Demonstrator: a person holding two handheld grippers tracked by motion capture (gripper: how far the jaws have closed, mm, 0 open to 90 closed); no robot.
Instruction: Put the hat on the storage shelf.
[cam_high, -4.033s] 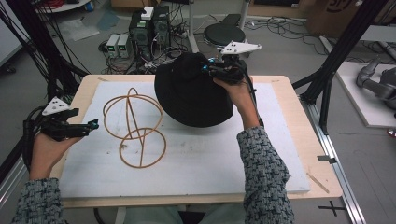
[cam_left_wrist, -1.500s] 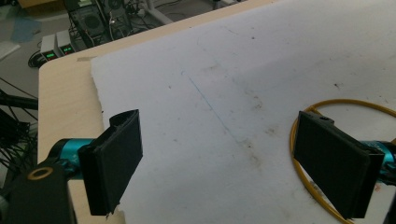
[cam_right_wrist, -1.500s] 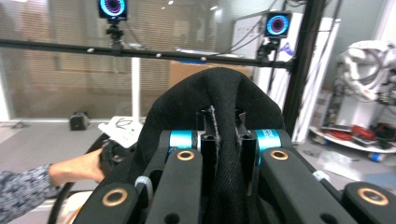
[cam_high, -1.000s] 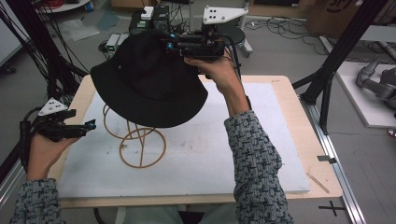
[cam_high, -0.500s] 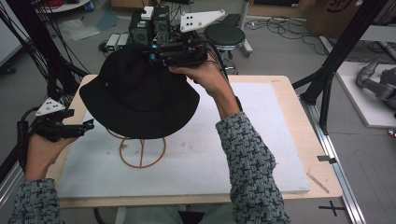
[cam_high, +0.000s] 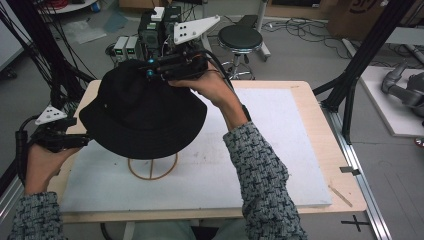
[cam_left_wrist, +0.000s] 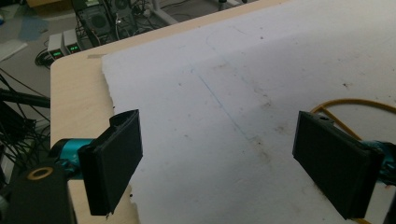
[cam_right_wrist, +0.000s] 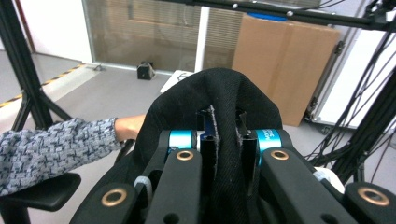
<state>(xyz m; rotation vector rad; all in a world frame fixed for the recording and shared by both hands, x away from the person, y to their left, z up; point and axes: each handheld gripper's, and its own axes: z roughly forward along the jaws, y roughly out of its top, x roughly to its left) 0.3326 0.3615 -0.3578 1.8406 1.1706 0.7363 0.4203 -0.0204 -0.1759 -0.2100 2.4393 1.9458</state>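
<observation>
Two tongs: right tongs (cam_high: 150, 74) clamped on black hat's (cam_high: 142, 117) far brim, hovering it over wire stand (cam_high: 152, 167) for draping; left tongs (cam_high: 82, 141) gaping empty at counter's (cam_high: 280, 86) left edge.

Hat (cam_high: 142, 117) sat pinched between the right gripper (cam_high: 150, 73)'s jaws, its crown fabric bunched ahead of them, hanging over the wire stand (cam_high: 152, 167). Stand rested on the foam mat (cam_high: 280, 150), below those jaws. Left gripper (cam_high: 82, 141)'s jaws stood apart at the mat's left edge, just beside the hat's brim.
</observation>
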